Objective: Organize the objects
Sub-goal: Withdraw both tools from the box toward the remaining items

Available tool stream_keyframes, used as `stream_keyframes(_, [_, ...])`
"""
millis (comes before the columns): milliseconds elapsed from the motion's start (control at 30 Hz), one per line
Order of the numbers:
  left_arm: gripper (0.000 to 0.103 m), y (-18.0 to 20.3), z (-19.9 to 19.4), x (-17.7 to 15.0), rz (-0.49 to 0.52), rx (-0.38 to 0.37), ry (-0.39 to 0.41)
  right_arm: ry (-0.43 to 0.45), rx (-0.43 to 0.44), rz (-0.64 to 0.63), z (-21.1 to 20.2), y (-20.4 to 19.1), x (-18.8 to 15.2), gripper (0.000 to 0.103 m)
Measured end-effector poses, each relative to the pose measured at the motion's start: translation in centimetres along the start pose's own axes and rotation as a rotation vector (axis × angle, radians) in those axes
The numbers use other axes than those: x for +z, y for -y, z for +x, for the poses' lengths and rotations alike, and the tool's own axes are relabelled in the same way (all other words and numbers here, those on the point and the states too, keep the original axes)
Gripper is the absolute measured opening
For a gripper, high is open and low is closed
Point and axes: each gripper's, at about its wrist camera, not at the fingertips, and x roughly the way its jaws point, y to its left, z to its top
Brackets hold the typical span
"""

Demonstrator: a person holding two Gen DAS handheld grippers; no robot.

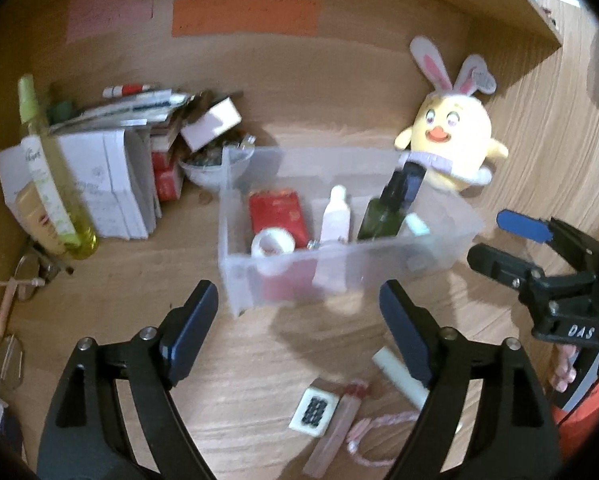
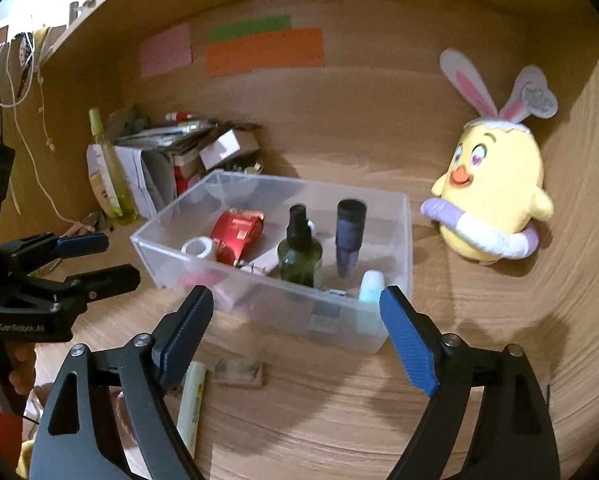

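Two grippers, both with jaws spread wide and nothing between them: left gripper (image 1: 299, 328) hovering over bare wood just short of the clear plastic bin (image 1: 235, 248), right gripper (image 2: 297, 326) near the bin's front corner.

Inside the bin, counted: one red packet (image 1: 277, 210), one roll of white tape (image 1: 271, 242), one small white bottle (image 1: 335, 216), one dark green spray bottle (image 2: 299, 256), one dark blue tube (image 2: 349, 236) standing upright, one pale cap-topped bottle (image 2: 371, 286) at the near wall.

Still loose on the desk in front — one mahjong tile (image 1: 313, 410), one pale stick-shaped tube (image 1: 399, 376), one pinkish flat strip with a cord (image 1: 339, 424). Likely next step: picking up one of these and dropping it in the bin.

Best done by lowering over a single item, closing across its narrow side, lifting clear of the bin wall before release. Tile flat and low — probably prone to slipping.

One yellow chick plush (image 2: 495, 200) with rabbit ears behind the bin, well apart.
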Motion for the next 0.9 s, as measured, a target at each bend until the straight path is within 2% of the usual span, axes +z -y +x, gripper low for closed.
stream_keyframes(267, [0.083, -1.3, 1.7, -3.3, 0.009, 0.044, -0.111, -0.082, 0.000, -0.003, 2.1, -0.4, -1.5, 0.083])
stream_keyframes(433, [0.083, -1.8, 2.4, -4.9, 0.008, 0.047, -0.172, -0.124, 0.001, -0.011, 3.1, -0.6, -2.2, 0.083])
stream_keyframes(900, [0.084, -1.3, 1.5, -6.5, 0.035, -0.001, -0.190, -0.212, -0.003, -0.066, 5.6, -1.8, -3.8, 0.083])
